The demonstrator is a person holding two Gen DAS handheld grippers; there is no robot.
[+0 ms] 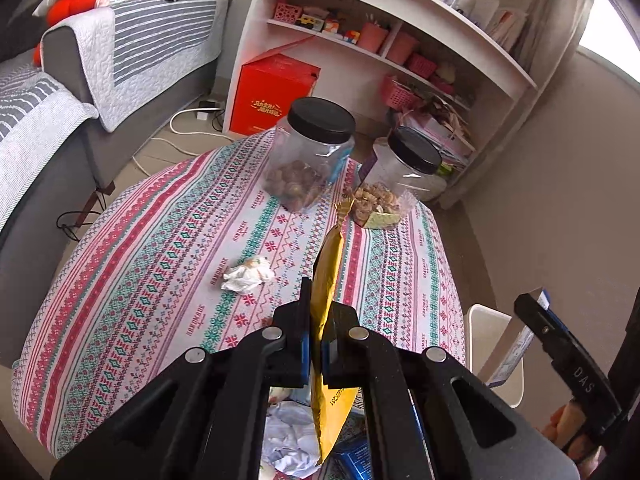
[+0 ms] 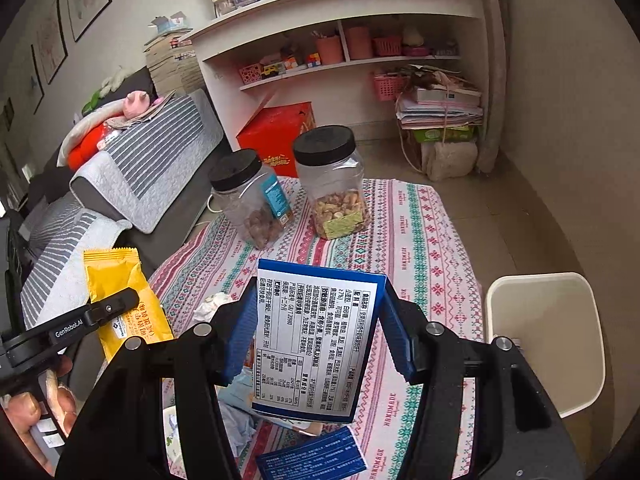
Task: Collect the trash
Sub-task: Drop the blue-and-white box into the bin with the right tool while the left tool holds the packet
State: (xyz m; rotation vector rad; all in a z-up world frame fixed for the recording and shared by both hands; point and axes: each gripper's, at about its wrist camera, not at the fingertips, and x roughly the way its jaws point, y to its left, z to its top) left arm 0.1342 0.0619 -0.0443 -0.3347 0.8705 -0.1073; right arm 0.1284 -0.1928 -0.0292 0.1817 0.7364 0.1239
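Observation:
My left gripper [image 1: 318,344] is shut on a yellow snack wrapper [image 1: 326,276], which stands edge-on between the pads above the table. In the right wrist view the same wrapper [image 2: 120,284] hangs at the left in that gripper [image 2: 114,306]. My right gripper [image 2: 318,304] is shut on a blue and white box [image 2: 320,360], its printed label facing the camera. A crumpled white tissue [image 1: 248,274] lies on the patterned tablecloth [image 1: 140,260]. More crumpled paper [image 1: 288,440] and a blue packet [image 2: 312,456] lie below the grippers. A white bin [image 2: 592,320] stands open beside the table's right edge.
Two clear jars with black lids, one of dark nuts [image 1: 312,152] and one of light nuts [image 1: 400,176], stand at the table's far side. Behind are a white shelf unit [image 1: 400,56] and a red box [image 1: 272,92]. A grey sofa [image 1: 80,120] runs along the left.

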